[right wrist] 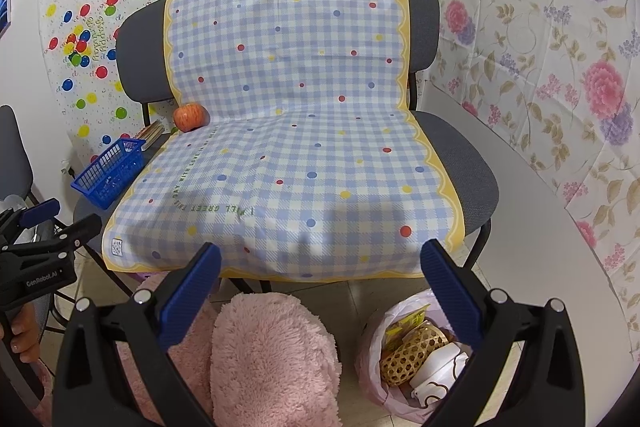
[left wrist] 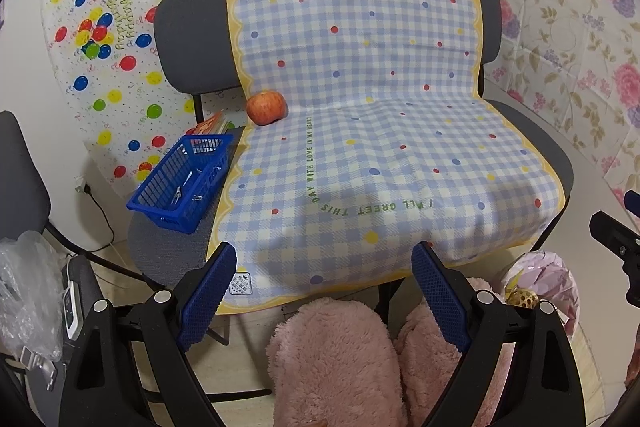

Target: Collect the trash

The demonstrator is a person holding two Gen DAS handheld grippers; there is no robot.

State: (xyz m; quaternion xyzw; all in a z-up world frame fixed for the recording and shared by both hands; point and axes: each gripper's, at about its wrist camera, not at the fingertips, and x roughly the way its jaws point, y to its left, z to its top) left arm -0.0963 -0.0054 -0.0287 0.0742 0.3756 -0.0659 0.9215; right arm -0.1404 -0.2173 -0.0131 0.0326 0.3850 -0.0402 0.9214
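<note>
Left gripper point(left wrist: 324, 263) hovering at front edge of checked cloth point(left wrist: 360, 131), jaws spread wide, gripping nothing. Right gripper point(right wrist: 320, 263) hanging likewise, wide open, empty. Cloth lying bare across chair point(right wrist: 468, 163) seat; apple point(left wrist: 267, 107) sitting at its back left corner, blue basket point(left wrist: 182, 181) just left of cloth. Balloon sheet point(left wrist: 120, 27) hanging behind chair. Right view alone showing pink trash bag point(right wrist: 404, 351) on floor below cloth's front right, holding woven basket point(right wrist: 404, 351) and wrappers.
</note>
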